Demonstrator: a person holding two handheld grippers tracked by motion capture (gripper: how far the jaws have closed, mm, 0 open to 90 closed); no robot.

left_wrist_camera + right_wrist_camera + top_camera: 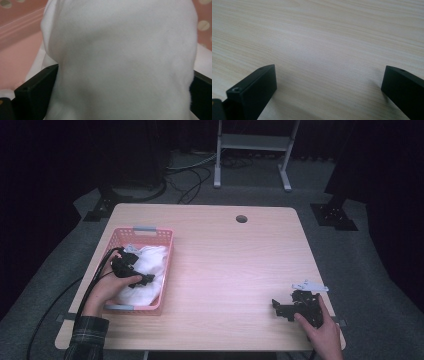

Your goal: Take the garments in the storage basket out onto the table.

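A pink plastic basket stands at the table's left side with a white cloth piled inside it. My left gripper reaches into the basket over the cloth. In the left gripper view the white cloth bulges up between the two black jaws of my left gripper, which stand wide apart, and the pink basket wall shows behind. My right gripper rests on the table near the front right corner. Its jaws stand open over bare wood in the right gripper view, with nothing between them.
The light wooden table has a round cable hole near its far edge. A metal stand and loose cables sit on the grey floor beyond the table. A black cable trails from the left gripper.
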